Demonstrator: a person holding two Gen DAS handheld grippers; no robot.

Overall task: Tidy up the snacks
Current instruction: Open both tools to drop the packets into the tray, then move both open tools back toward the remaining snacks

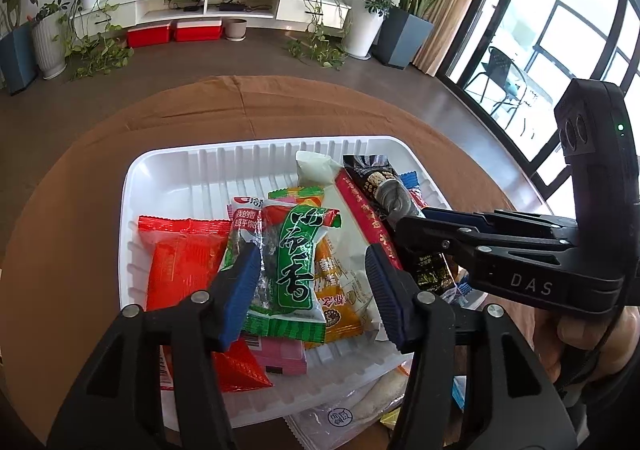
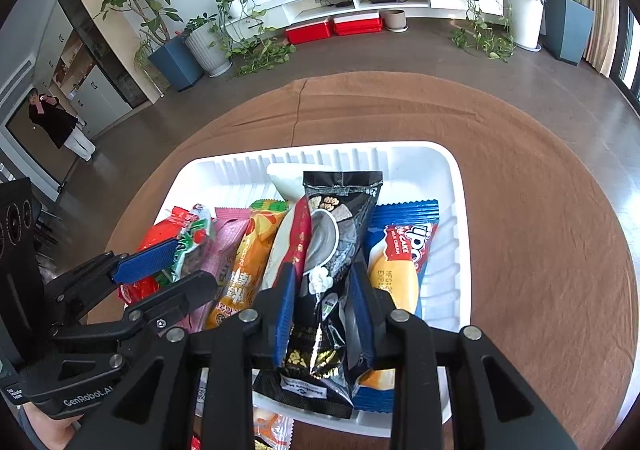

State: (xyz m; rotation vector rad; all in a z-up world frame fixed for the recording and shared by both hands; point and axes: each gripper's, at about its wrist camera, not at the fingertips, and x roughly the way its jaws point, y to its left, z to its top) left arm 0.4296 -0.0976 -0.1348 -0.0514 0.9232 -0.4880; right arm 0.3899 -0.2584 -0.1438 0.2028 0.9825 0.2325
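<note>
White ribbed plastic tray (image 1: pixel 160 186) on a surface draped in a brown cloth (image 1: pixel 192 106), holding a row of snack packets. From the left wrist view: a red packet (image 1: pixel 180 258) lies at the tray's left side; beside it, the green seaweed packet (image 1: pixel 296 262) rests on top of an orange packet (image 1: pixel 340 290) and a pink packet (image 1: pixel 280 358). The left hand-held gripper (image 1: pixel 312 290) stands partly open, its blue pads (image 1: pixel 240 290) on either side of the green seaweed packet; the pads do not appear to press on it. From the right wrist view: the right hand-held gripper (image 2: pixel 324 310) is closed narrowly on the lower part of a black sesame-paste packet (image 2: pixel 336 234), which leans over the tray's near rim between a red-and-white packet (image 2: pixel 296 246) and a blue cake packet (image 2: pixel 400 250). Further packets lie on the cloth just outside the near rim, partly hidden by the grippers. Background: floor, potted plants (image 2: pixel 200 38), a white media shelf (image 1: pixel 224 2) and two red boxes (image 1: pixel 172 32).
</note>
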